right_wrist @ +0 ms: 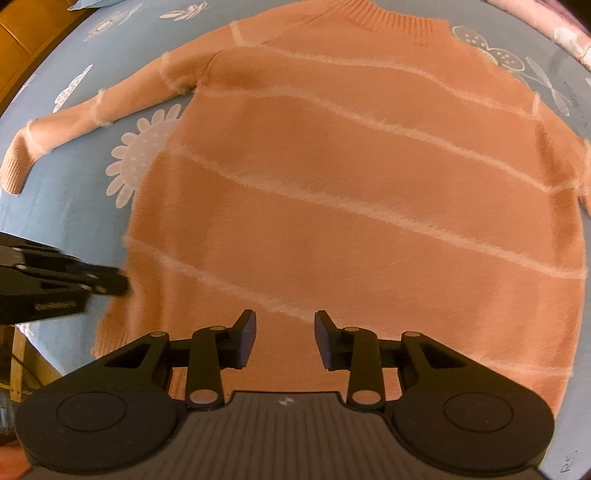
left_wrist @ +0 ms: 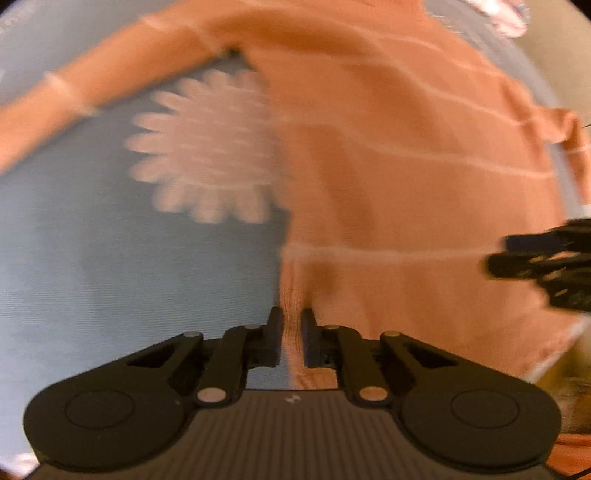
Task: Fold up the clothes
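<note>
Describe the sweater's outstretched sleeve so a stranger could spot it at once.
On the pale blue flower-print sheet lies a fuzzy orange sweater with thin pale stripes. Its one outstretched sleeve reaches away from the body above a white daisy print, ending in a ribbed cuff.

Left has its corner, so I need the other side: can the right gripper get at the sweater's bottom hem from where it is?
Probably yes: the right gripper hangs open above the sweater near its hem, nothing between.

Blue flower-print bedsheet (right_wrist: 74, 206), wooden furniture (right_wrist: 18, 33) beyond.
</note>
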`<state>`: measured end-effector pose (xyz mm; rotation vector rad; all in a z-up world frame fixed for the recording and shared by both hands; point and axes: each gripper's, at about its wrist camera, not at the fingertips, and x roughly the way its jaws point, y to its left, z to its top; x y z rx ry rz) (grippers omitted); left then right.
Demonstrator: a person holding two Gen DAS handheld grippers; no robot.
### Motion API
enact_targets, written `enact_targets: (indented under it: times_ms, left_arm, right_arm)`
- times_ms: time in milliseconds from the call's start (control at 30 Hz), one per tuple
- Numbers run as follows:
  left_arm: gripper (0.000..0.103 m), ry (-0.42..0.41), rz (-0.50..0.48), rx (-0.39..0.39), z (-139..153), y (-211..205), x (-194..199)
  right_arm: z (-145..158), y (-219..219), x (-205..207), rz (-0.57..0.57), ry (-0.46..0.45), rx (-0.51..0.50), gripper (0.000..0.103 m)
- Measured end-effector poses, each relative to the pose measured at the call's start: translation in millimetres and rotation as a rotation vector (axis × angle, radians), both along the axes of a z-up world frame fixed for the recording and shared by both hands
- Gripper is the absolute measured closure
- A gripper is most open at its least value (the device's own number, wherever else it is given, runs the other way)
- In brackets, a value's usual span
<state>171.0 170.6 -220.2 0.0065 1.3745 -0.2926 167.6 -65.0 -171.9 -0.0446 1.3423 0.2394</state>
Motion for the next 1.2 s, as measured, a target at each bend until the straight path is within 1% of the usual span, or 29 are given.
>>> enact_targets:
  times_ms: [33,67,100,133,167,233,300,333,433,500,567,600,633,667,700,733,867,1000,1033,1167,1200]
  left_arm:
    - [0.103,0.003,0.019,0.036,0,8,-2]
    - [0.103,0.013,0.037,0.072,-1,17,-4]
    - [0.103,0.032,0.076,0.066,-3,29,-6]
    - [0.103,0.055,0.129,0.034,-5,41,-6]
    - [0.103,0.058,0.145,0.022,-3,47,-6]
    - [0.103,0.040,0.136,0.020,2,51,-6]
    - [0.102,0.016,0.100,0.018,7,47,-4]
    - [0.102,0.006,0.086,0.000,9,44,-2]
    - [0.096,-0.035,0.039,-0.061,15,37,8]
    - [0.093,-0.081,0.008,-0.084,17,33,17]
    - [0.093,-0.120,-0.006,-0.102,17,28,36]
    - [0.093,-0.135,0.001,-0.124,15,26,46]
    - [0.090,-0.148,0.010,-0.153,13,26,55]
    - [0.085,-0.161,0.018,-0.182,11,25,64]
    - [0.081,-0.160,0.021,-0.199,8,23,70]
    - [0.074,-0.151,0.019,-0.210,4,20,74]
    - [0.073,-0.133,-0.003,-0.235,-9,8,81]
    - [0.073,-0.147,-0.002,-0.232,-9,1,80]
    - [0.072,-0.150,0.006,-0.239,-7,1,80]
    - [0.071,-0.160,0.117,-0.238,-2,17,81]
    - [0.071,-0.163,0.131,-0.235,-1,20,80]
  right_arm:
    - [1,-1,0,0.001,-0.003,0.002,0.064]
    - [1,-3,-1,-0.002,-0.005,0.004,0.064]
    - [0,-5,-1,-0.008,-0.003,0.009,0.064]
    - [-1,-6,0,-0.015,0.002,0.018,0.064]
    - [-2,-8,0,-0.025,0.007,0.030,0.064]
    - [-3,-7,0,-0.036,0.017,0.068,0.064]
    - [-4,0,-1,-0.021,0.019,0.096,0.064]
    - [-4,6,-2,-0.002,0.018,0.109,0.064]
    - [-4,27,-1,0.054,0.010,0.126,0.064]
    - [-2,36,0,0.066,0.004,0.134,0.064]
    - [-1,42,0,0.071,0.002,0.142,0.063]
    - [-1,43,0,0.069,0.005,0.141,0.063]
    - [-1,44,0,0.068,0.009,0.137,0.063]
    - [-2,44,1,0.066,0.011,0.133,0.063]
    - [-2,44,2,0.064,0.013,0.127,0.062]
    - [-3,43,2,0.062,0.015,0.122,0.062]
    - [-6,38,6,0.047,0.021,0.102,0.062]
    - [-10,36,11,0.037,0.031,0.091,0.062]
    - [-10,36,11,0.038,0.030,0.090,0.062]
    - [-6,34,12,0.028,0.012,0.097,0.060]
    - [-4,33,13,0.022,-0.001,0.099,0.060]
